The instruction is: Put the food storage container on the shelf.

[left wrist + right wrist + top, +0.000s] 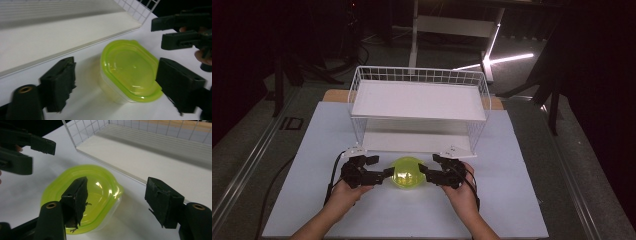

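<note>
Oval clear container (407,173) — translucent lime-green lid (130,68), glossy, closed.

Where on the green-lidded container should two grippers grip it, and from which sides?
Judging by its pose, grip the container at the two ends of its lid rim, one gripper from each side. It stands upright on the table; the left gripper and right gripper already flank it, jaws open.

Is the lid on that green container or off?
On. The green lid sits flat across the top of the clear container, its rim overlapping the edge all round, and the container stands upright on the table.
</note>
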A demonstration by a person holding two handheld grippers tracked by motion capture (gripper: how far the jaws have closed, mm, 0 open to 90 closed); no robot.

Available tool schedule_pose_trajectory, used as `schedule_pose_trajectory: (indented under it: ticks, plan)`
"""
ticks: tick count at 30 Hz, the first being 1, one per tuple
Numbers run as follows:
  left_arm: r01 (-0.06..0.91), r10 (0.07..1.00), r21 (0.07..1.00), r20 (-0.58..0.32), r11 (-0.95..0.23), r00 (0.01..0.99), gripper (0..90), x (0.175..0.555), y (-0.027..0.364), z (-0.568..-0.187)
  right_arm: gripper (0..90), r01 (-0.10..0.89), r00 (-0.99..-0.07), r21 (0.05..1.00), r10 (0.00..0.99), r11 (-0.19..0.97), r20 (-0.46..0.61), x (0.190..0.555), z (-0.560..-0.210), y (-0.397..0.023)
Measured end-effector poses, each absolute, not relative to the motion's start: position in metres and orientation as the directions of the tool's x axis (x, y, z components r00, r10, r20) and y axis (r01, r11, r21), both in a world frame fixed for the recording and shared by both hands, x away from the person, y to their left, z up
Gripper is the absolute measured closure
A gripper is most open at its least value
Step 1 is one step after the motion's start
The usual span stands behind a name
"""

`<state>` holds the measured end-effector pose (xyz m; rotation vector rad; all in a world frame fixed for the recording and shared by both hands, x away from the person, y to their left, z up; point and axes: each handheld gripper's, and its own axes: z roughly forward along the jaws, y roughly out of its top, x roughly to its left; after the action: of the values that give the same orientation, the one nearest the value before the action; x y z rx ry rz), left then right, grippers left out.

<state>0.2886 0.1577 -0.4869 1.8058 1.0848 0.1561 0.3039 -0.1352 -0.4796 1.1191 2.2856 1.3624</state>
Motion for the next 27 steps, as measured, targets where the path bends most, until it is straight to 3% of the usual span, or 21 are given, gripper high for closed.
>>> schedule_pose_trajectory:
  ticks: [4,11,20,27]
  plan:
    - [0.638,0.736,0.763,-0.375,-0.101,0.564,30.2,0.29,0.154,-0.492,38.1,0.503,-0.663,0.824,0.729,0.263,0.172,0.307,-0.484,-0.135]
    - [0.684,0.744,0.718,-0.387,-0.128,0.545,35.9,0.289,0.147,-0.502,42.3,0.515,-0.658,0.814,0.732,0.268,0.175,0.308,-0.491,-0.131]
    - [0.724,0.711,0.68,-0.452,-0.117,0.539,52.2,0.291,0.145,-0.509,45.3,0.533,-0.659,0.795,0.732,0.29,0.175,0.308,-0.498,-0.128]
    - [0.724,0.709,0.674,-0.439,-0.146,0.551,60.1,0.288,0.142,-0.505,50.2,0.578,-0.645,0.769,0.729,0.273,0.227,0.308,-0.502,-0.132]
